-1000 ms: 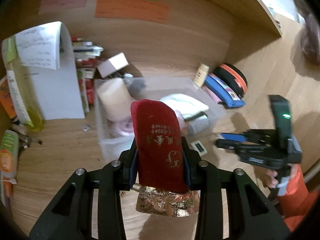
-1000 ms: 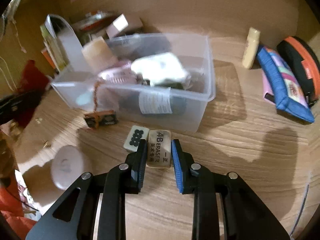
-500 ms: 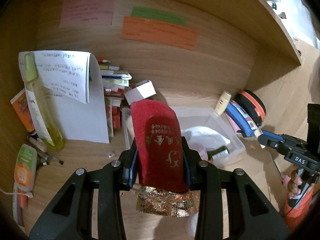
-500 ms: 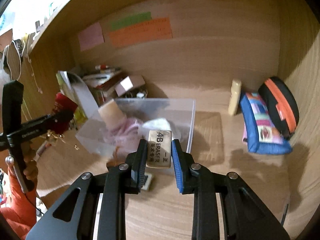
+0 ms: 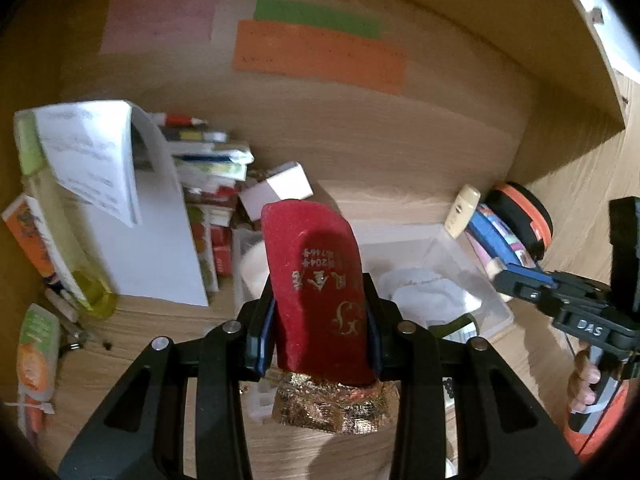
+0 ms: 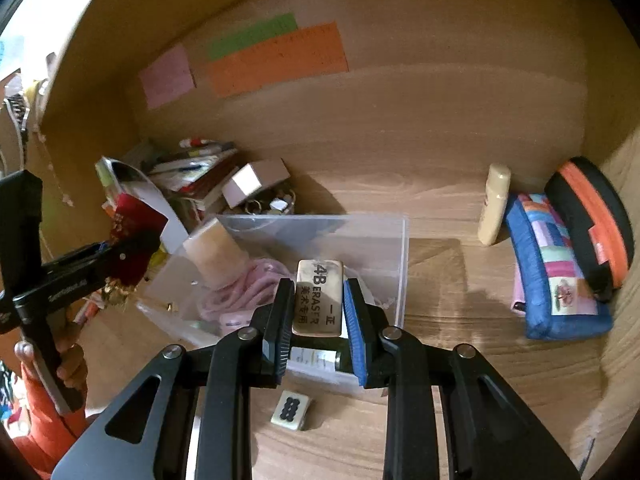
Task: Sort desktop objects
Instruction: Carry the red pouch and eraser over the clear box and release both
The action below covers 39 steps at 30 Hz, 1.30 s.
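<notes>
My left gripper point(image 5: 318, 328) is shut on a red velvet pouch point(image 5: 316, 284) with gold lettering and a gold-foil bottom, held up in the air in front of the clear plastic bin point(image 5: 480, 276). My right gripper point(image 6: 318, 308) is shut on a beige 4B eraser point(image 6: 318, 296) and holds it above the bin's near wall point(image 6: 402, 264). The bin holds a cream candle point(image 6: 214, 256), pink cord point(image 6: 244, 292), a white cloth point(image 5: 424, 292) and a dark bottle. The left gripper with the pouch also shows at the left of the right wrist view point(image 6: 132, 236).
A mahjong tile point(image 6: 291, 408) lies on the desk in front of the bin. A cream tube point(image 6: 494, 210), a blue pencil case point(image 6: 552, 280) and a black-orange case point(image 6: 592, 220) stand at the right. Books, a white box point(image 5: 276, 190) and papers point(image 5: 120, 184) crowd the back left.
Both grippers have risen from the desk with their objects. The right gripper lifted the eraser off the desk, away from the mahjong tile, to above the bin.
</notes>
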Each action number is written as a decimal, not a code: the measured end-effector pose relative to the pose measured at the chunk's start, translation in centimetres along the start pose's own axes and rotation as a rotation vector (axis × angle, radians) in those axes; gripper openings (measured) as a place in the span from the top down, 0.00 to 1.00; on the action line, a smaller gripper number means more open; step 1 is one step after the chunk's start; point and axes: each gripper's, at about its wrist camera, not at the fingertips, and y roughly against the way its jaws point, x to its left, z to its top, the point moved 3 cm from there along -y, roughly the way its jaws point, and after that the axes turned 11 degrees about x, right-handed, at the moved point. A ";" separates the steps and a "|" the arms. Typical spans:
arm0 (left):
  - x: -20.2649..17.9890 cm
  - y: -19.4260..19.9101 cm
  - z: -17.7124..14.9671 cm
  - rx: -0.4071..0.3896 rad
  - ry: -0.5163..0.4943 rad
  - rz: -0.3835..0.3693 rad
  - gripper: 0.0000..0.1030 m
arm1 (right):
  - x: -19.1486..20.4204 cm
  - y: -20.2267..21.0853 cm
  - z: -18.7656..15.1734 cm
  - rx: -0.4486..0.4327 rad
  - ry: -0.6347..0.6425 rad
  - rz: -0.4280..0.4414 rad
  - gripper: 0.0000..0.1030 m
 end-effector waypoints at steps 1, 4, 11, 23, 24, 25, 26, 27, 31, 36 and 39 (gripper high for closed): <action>-0.1 -0.5 -0.1 0.007 -0.005 0.011 0.65 | -0.2 -0.7 -0.1 0.014 -0.010 -0.001 0.78; -0.3 -1.6 -0.5 0.026 -0.024 0.011 0.65 | -1.0 -2.1 -0.3 0.052 -0.031 0.002 0.78; -0.5 -4.1 -1.2 0.078 -0.040 0.037 0.65 | -1.7 -3.2 -0.7 0.079 -0.034 -0.001 0.78; -0.3 -4.2 -2.1 0.082 -0.070 0.107 0.45 | -1.6 -3.5 -0.6 0.084 -0.025 -0.010 0.75; -0.4 -4.2 -2.0 0.079 -0.072 0.106 0.42 | -1.6 -3.4 -0.6 0.084 -0.026 -0.007 0.75; -0.4 -3.9 -2.1 0.070 -0.074 0.107 0.39 | -1.6 -3.4 -0.7 0.085 -0.026 -0.003 0.72; -0.5 -3.9 -2.0 0.063 -0.075 0.109 0.37 | -1.5 -3.4 -0.7 0.083 -0.024 0.000 0.70; -0.6 -3.6 -2.0 0.050 -0.081 0.112 0.35 | -1.4 -3.3 -0.7 0.080 -0.021 -0.001 0.65; -1.0 -3.0 -1.9 0.011 -0.099 0.115 0.24 | -0.9 -2.7 -0.8 0.047 -0.001 -0.017 0.47; -1.1 -2.6 -1.6 -0.002 -0.103 0.101 0.21 | -0.4 -1.6 -0.8 -0.014 0.018 -0.029 0.31; -0.9 -1.9 -1.3 -0.009 -0.085 0.102 0.11 | -0.3 -1.4 -0.8 -0.028 0.022 -0.028 0.26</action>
